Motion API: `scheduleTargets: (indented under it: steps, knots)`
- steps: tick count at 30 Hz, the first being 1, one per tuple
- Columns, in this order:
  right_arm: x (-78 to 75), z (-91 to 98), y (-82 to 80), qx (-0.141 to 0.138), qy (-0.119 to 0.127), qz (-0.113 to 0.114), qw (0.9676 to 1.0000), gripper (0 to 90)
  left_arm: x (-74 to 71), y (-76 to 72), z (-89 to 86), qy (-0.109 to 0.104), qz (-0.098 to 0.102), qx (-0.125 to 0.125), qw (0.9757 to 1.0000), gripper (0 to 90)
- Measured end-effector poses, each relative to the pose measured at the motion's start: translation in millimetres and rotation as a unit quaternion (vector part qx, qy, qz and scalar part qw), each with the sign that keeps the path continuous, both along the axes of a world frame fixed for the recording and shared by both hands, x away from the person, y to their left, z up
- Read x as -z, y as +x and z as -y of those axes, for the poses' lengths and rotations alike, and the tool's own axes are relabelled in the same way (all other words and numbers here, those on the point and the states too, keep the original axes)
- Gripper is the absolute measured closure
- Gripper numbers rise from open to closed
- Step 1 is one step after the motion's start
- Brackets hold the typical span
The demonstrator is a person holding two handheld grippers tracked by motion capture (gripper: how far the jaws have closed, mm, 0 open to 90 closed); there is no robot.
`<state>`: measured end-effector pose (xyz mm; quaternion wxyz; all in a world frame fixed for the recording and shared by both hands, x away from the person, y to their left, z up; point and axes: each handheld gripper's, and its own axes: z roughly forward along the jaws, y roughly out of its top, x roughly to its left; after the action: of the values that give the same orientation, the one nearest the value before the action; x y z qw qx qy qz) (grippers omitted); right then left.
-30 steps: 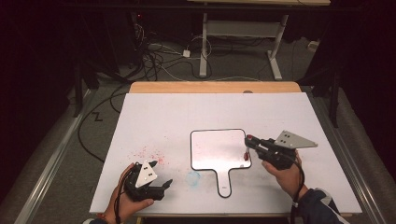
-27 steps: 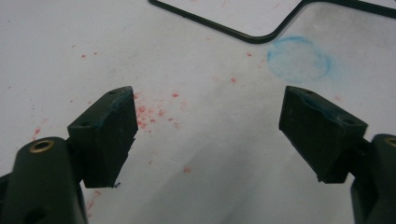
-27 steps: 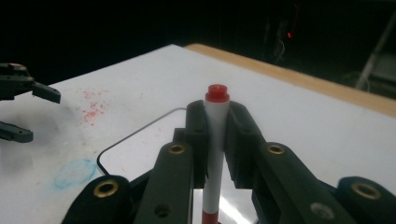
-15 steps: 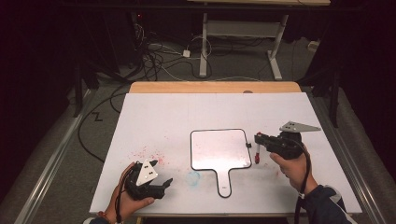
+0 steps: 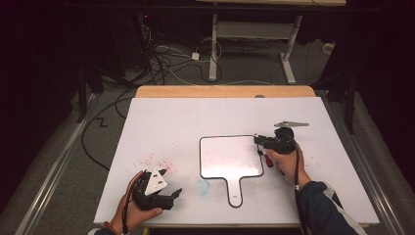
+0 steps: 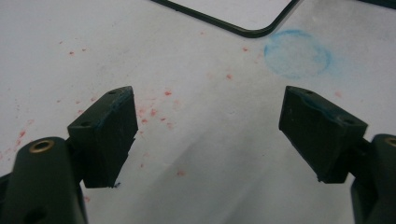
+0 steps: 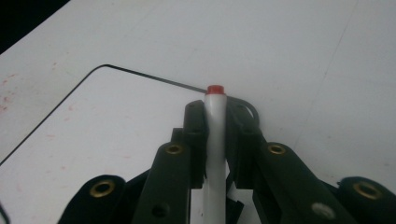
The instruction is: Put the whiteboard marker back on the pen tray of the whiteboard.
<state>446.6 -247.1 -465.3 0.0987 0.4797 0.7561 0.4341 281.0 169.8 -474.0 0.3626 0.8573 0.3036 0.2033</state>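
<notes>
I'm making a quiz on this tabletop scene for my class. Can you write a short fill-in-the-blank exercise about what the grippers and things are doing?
1. The right gripper is shut on a white marker whose end is coloured ____.
2. The left gripper has its jaws ____, with nothing between them.
3. The small whiteboard has a handle that points toward the ____ edge of the table.
4. On the table near the whiteboard's corner is a smudged ring coloured ____.

Missing words: red; open; near (person's); blue

Faint blue round smudge just ahead of the left tongs, toward the right-hand jaw. Red specks scattered beneath and beyond them. Tangled floor cables far beyond.
</notes>
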Motion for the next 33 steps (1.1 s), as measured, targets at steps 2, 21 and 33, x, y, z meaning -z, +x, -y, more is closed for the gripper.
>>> scheduleTargets:
  steps: [2, 21, 33]
  knots:
    - [6.9, -1.0, 3.6, 0.007, 0.005, -0.014, 0.9999, 79.2, 0.2, 0.2, 0.1, 0.001, -0.001, 0.001, 1.0000, 18.7]
    - [4.5, -12.3, -4.9, 0.014, -0.069, 0.019, 0.9973, 73.6, 0.5, 4.2, 6.7, 0.008, -0.005, 0.015, 0.9998, 18.7]
    - [-7.6, 0.6, -14.7, 0.000, -0.077, 0.053, 0.9956, 51.3, 1.4, 1.7, 8.8, -0.014, -0.012, 0.005, 0.9998, 18.7]
